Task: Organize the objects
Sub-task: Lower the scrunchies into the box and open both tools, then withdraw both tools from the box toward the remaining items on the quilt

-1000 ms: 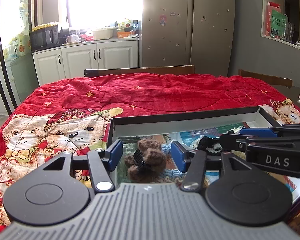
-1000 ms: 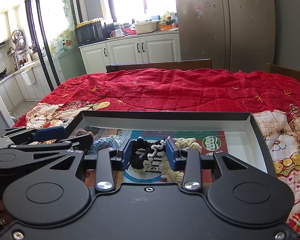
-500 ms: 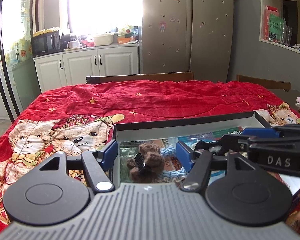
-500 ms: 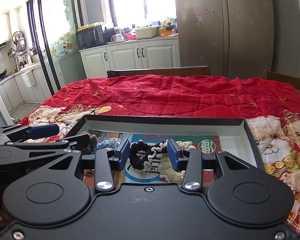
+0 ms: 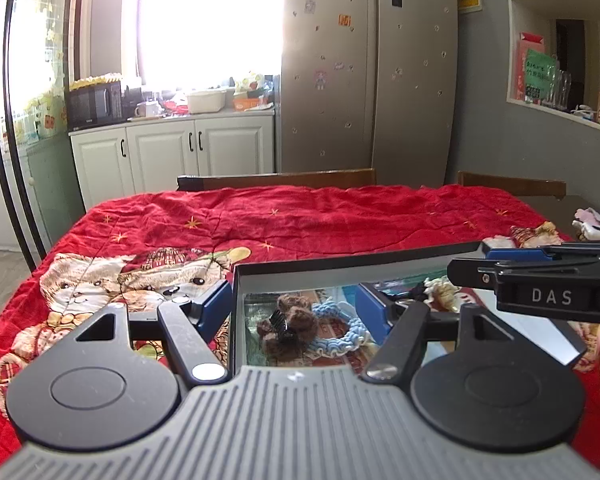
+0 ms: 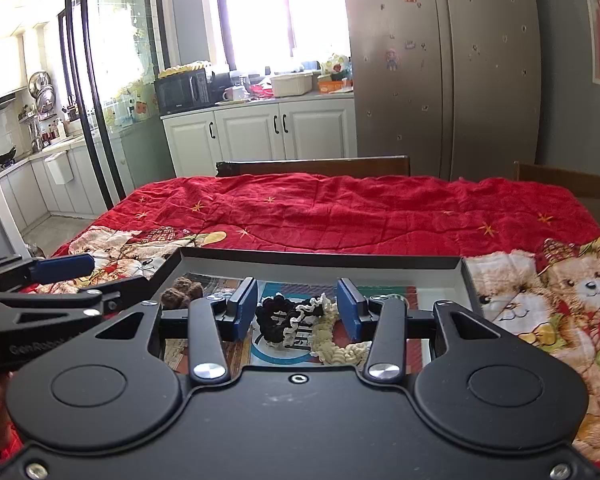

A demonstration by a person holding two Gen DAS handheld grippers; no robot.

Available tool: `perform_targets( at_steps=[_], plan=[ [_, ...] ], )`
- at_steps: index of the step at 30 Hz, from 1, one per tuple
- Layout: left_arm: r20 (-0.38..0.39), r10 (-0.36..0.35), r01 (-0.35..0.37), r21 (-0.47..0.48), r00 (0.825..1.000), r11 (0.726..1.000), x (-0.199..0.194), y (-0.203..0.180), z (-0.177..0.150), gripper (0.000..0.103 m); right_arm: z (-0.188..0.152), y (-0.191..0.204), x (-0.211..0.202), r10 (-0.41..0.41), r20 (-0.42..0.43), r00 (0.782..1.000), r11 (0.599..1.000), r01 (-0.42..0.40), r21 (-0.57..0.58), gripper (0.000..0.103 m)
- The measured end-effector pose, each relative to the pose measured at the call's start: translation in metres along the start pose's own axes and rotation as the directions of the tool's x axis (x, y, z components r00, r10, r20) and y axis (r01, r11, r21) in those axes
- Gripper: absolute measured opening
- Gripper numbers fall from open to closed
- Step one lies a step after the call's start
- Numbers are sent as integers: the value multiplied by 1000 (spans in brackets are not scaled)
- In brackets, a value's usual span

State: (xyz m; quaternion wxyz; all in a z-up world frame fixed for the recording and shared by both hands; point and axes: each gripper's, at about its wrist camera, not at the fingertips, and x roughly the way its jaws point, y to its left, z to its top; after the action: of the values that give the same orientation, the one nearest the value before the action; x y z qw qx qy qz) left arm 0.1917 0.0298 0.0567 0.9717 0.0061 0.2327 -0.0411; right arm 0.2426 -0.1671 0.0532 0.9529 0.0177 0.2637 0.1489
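A shallow black-rimmed box (image 5: pixel 352 261) (image 6: pixel 320 257) lies on the red blanket. In its left part sit a brown fuzzy hair clip (image 5: pixel 290 322) (image 6: pixel 182 290) and a light blue knitted scrunchie (image 5: pixel 346 330). Further right lie a black scrunchie (image 6: pixel 274 316) and a cream scrunchie (image 6: pixel 332 342). My left gripper (image 5: pixel 296 310) is open above the brown clip and blue scrunchie, holding nothing. My right gripper (image 6: pixel 297 308) is open above the black and cream scrunchies, holding nothing. The right gripper also shows in the left wrist view (image 5: pixel 540 272), and the left gripper in the right wrist view (image 6: pixel 56 280).
The red teddy-bear blanket (image 5: pixel 300 216) (image 6: pixel 360 212) covers the table. Wooden chair backs (image 5: pixel 276 178) (image 6: pixel 568 180) stand along the far edge. White items (image 5: pixel 596 222) lie at the far right. Cabinets (image 5: pixel 172 152) and a fridge (image 6: pixel 440 64) stand behind.
Both grippers have lifted up and back from the box, so the items look lower and smaller between the fingers. Both stay open. The items in the box have not moved.
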Motion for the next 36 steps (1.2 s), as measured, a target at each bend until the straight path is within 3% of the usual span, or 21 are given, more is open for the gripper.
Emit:
perform_targets(
  at_steps=[22,30,36],
  plan=[
    [96,-55,44,106,994,993,-94,-19,-11,79,-26,-2,-118,-3,44,999,995,8,-102,43],
    [59,-88,79,141,994,987,-109,-22,-40,80,-60,2,-142,-19,30,999,992,23,-127,43],
    [1,-146,144,148,989,978,-108,-23,-68,80,-95,-1,-143,-57,12,998,986,58,-154,42]
  ],
)
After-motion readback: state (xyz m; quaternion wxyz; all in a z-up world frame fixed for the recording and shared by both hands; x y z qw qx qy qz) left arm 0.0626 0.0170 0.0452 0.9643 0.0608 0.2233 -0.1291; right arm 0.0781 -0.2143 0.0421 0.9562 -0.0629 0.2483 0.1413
